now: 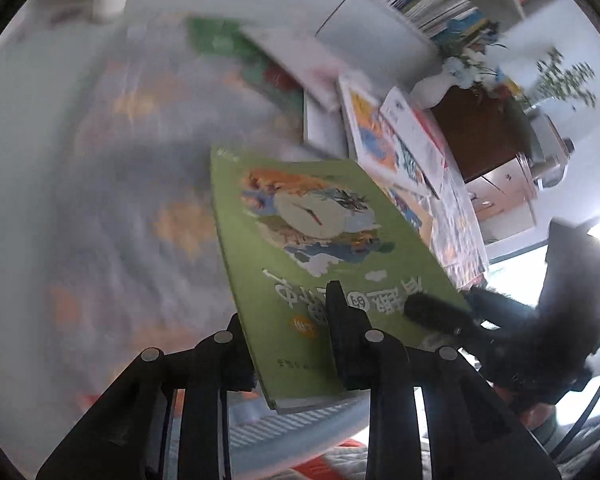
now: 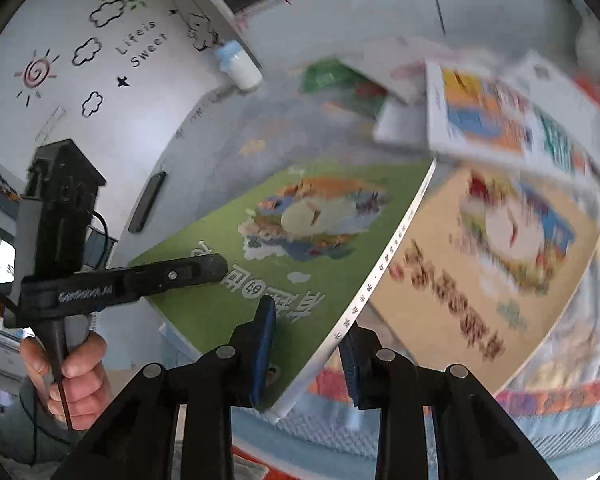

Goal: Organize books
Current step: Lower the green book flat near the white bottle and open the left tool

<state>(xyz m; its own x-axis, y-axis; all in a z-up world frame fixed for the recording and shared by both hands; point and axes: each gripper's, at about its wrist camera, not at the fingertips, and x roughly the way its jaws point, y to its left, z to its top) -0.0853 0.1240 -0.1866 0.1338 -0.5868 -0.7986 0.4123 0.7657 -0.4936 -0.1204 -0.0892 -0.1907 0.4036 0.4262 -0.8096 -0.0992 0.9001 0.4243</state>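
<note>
**Green book lifted by two grippers off the patterned surface**

Black fingers of the left hand-held gripper [image 1: 288, 344] fill the bottom of the left wrist view, narrowed onto the near edge of the green book [image 1: 320, 264], one finger over the cover and one beneath. From the other side, the right hand-held gripper [image 2: 308, 354] pinches the same book near its white spine, its blue pads narrow on either face. Both appear to be gripping it, and the book sits tilted, clear of the patterned surface [image 1: 112, 184], near the surface's front edge.

Largest in view is that surface, covered by a pale cloth with orange motifs. On it, behind the held book, lies a loose scatter of other books [image 1: 384, 136], overlapping and fanned; just beside the green one lies a tan book [image 2: 488, 264] with a similar cover picture. A white bottle with a blue cap [image 2: 240, 66] stands farther back.

The green book looks like a thin paperback: light, and likely to flex or droop if pinched at a single corner. Its cover seems smooth, so it may slip. Holding near the spine, the stiffest part, with the second grip on the opposite edge, seems the safest hold.

Its cover is leaf green, with a painted round scene at centre and large dark characters.
</note>
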